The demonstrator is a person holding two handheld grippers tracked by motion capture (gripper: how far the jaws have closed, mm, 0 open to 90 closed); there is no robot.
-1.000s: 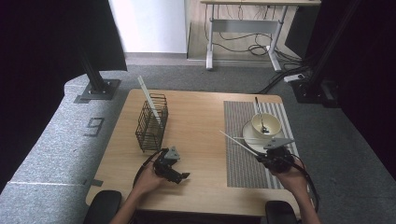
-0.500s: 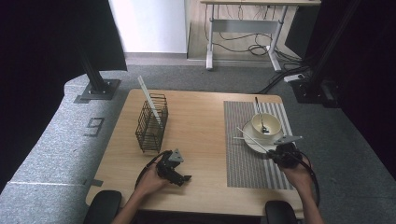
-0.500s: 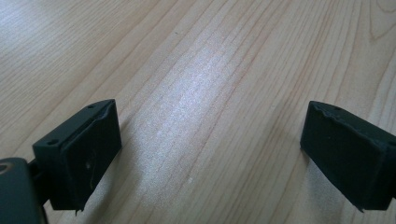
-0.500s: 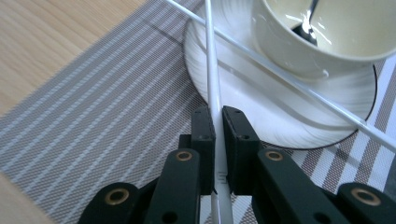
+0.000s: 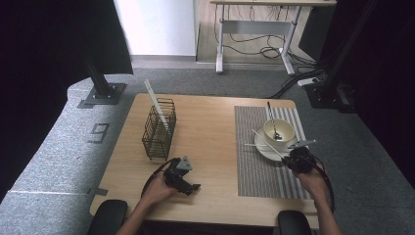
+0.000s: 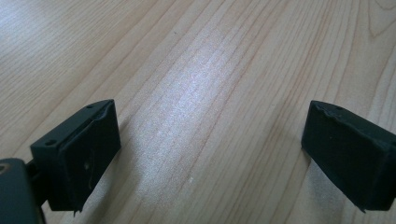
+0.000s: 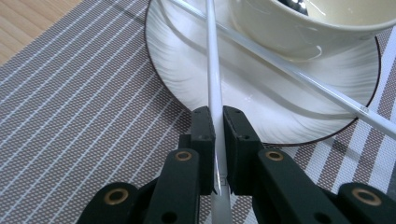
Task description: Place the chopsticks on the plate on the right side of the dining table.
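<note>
held chopstick [image 7: 214, 88]: thin white stick, clamped between the right gripper's jaws; it runs from the jaws out over the near-left rim of the plate. In the high view [image 5: 266, 143] it slants up and to the left from the gripper, over the plate's left side.
right gripper [image 7: 218, 154]: jaws closed tight on the chopstick, pads pressing it from both sides. In the high view [image 5: 295, 157] it sits at the near edge of the plate, over the placemat, held by the person's right hand [image 5: 311, 180].
second chopstick [image 7: 299, 77]: lies loose across the plate, crossing under the held one beside the bowl; its end reaches past the plate rim onto the mat.
plate [image 7: 187, 70]: white, dark rim line, on the placemat at the right side of the table.
bowl [image 7: 299, 32]: cream, sits on the plate; a spoon [image 5: 272, 122] stands in it, handle leaning toward the far side.
placemat [image 7: 84, 107]: grey-and-white striped, under plate and gripper.
left gripper [image 6: 210, 144]: jaws spread wide, nothing between them, bare wood beneath. High view [image 5: 183, 177]: near-left of centre, held low over the table by the left hand [image 5: 157, 187], well apart from the plate.
wire basket [image 5: 158, 129]: dark, upright, far-left part of the table; a white stick [image 5: 157, 107] leans out of it toward the far left.
table [image 5: 210, 122]: light wood.
</note>
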